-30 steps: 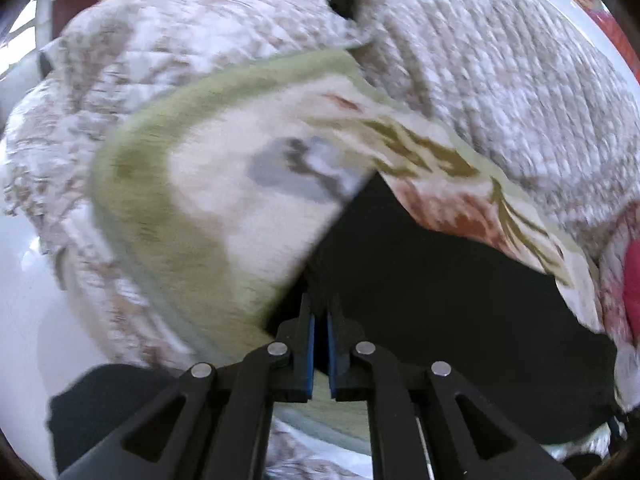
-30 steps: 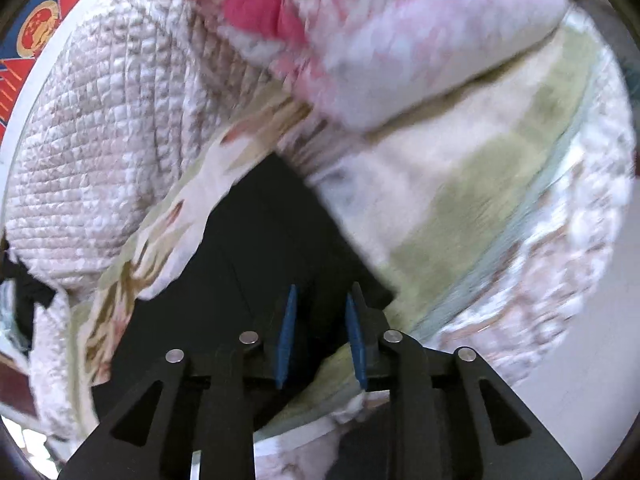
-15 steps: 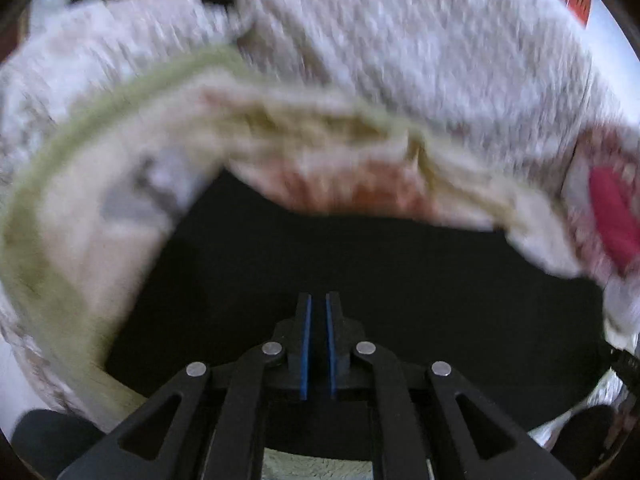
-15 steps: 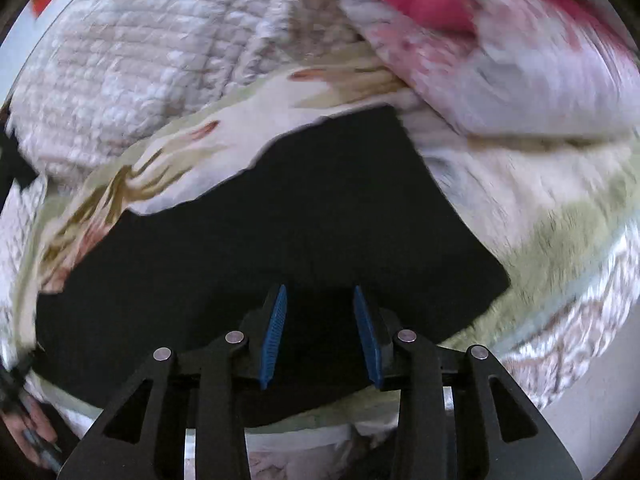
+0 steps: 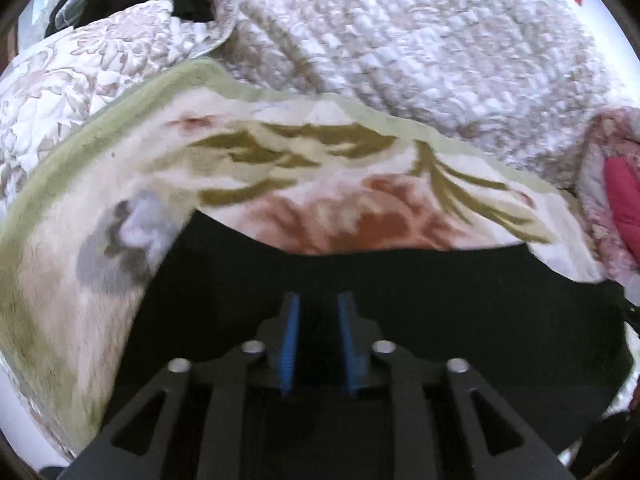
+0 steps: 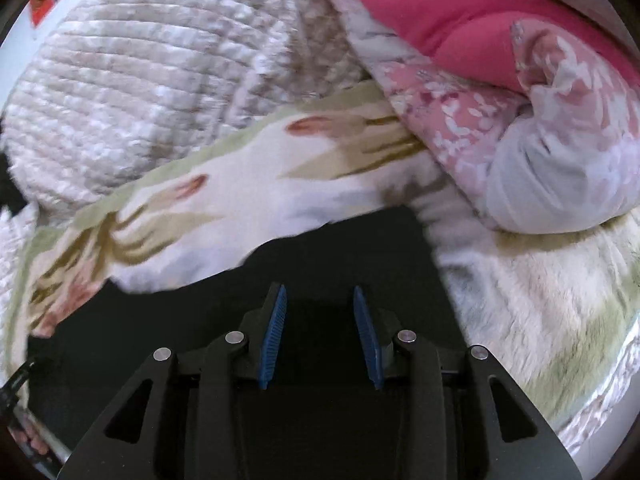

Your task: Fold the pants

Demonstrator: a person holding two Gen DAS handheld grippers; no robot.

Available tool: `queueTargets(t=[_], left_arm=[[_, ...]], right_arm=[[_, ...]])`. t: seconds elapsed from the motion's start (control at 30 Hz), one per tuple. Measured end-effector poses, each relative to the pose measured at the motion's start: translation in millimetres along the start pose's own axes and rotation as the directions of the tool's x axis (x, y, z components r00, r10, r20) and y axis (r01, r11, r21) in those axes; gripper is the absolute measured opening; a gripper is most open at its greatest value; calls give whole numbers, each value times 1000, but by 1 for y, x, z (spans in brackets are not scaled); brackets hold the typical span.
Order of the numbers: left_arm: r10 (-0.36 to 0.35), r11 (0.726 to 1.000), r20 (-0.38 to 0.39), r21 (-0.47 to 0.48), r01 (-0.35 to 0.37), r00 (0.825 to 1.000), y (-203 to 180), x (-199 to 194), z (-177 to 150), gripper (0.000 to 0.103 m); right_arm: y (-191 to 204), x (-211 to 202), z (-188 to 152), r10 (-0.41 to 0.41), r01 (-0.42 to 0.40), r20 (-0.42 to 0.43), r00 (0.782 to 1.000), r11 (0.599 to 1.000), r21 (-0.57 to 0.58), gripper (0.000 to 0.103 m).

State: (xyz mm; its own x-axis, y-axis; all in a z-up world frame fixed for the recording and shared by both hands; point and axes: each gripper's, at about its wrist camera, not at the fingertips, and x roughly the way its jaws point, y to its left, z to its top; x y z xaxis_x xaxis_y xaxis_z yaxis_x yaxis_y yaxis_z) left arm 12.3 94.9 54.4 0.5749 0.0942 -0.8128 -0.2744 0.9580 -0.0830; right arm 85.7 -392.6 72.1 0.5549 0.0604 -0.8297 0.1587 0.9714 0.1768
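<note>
A: Nearest to the lens, how do the fingers stand?

B: On the left gripper (image 5: 317,334) the blue fingers (image 5: 289,344) were pressed together one second ago; at this moment they are opening, and there is a gap between them. The black pants (image 5: 440,300) lie under this gap, but the pads do not press the cloth. On the right gripper (image 6: 320,330) the fingers (image 6: 272,340) stand apart, wider than one second ago, and nothing is clamped there either.

A: And where are the pants?

B: They lie flat and spread on the floral blanket (image 5: 320,160). Earlier the left view showed only a narrow dark wedge of them; now the black cloth fills the lower part of both views, directly under the fingers.

A: What is behind?

B: Beyond the blanket's green border is the quilted beige cover (image 5: 400,40). In the right view a pink comforter (image 6: 500,80) lies at the far right, touching the blanket; it was blurred before and is sharper now.
</note>
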Motion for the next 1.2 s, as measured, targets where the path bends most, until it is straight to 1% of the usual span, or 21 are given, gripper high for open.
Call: queueTargets(t=[0.1,0.17,0.2,0.27,0.3,0.33,0.4,0.47,0.57,0.63,0.73,0.87,0.97,1.13,1.2], left_arm=[[37,997,-40,-71,-40,999,20,16,1,25],[3,996,-31,-94,-6,1000,30,15,-1,25],[13,996,-25,-93,-15,1000,31,11,-2,25],[23,996,-10,-82,-24,1000,27,3,-4,25],[7,997,-4,-74,-7,1000,24,-2,-6,25],[-10,998,-3,-66,9,1000,20,-5,-7,25],[-43,998,-4,-35,43,999,8,-12,-14,25],[-77,997,-8,2,77,997,-6,-20,-22,25],[-109,992,-11,60,109,994,-27,-31,-35,25],[-123,987,-13,102,123,992,-39,-37,-44,26],[-129,982,-27,135,131,991,-50,-41,-55,26],[-115,982,-62,141,123,991,-50,-37,-67,26],[-108,982,-57,151,116,992,-48,-38,-72,28],[-103,981,-59,159,111,993,-49,-39,-74,32],[-101,981,-58,159,109,993,-49,-39,-75,32]], right_arm=[[-7,-4,-3,4,-4,11,1000,1000,-1,37],[-4,-12,-6,-1,1,14,1000,1000,-11,38],[0,-17,-9,11,-11,14,1000,1000,-20,38],[11,-24,-14,49,-48,12,999,998,-39,40],[18,-27,-17,73,-72,7,997,996,-55,46],[31,-30,-25,113,-113,-5,994,989,-90,48],[52,-35,-38,152,-154,-24,988,977,-148,49],[77,-41,-58,193,-200,-54,980,952,-230,49],[106,-44,-86,222,-242,-97,970,913,-329,49],[119,-44,-102,220,-249,-119,968,893,-376,49],[127,-42,-119,218,-260,-145,965,870,-418,49],[126,-39,-130,200,-249,-156,967,864,-437,51],[126,-37,-131,204,-254,-157,966,854,-454,55],[132,-38,-138,195,-240,-140,971,833,-499,65],[133,-39,-139,187,-230,-136,973,824,-517,65]])
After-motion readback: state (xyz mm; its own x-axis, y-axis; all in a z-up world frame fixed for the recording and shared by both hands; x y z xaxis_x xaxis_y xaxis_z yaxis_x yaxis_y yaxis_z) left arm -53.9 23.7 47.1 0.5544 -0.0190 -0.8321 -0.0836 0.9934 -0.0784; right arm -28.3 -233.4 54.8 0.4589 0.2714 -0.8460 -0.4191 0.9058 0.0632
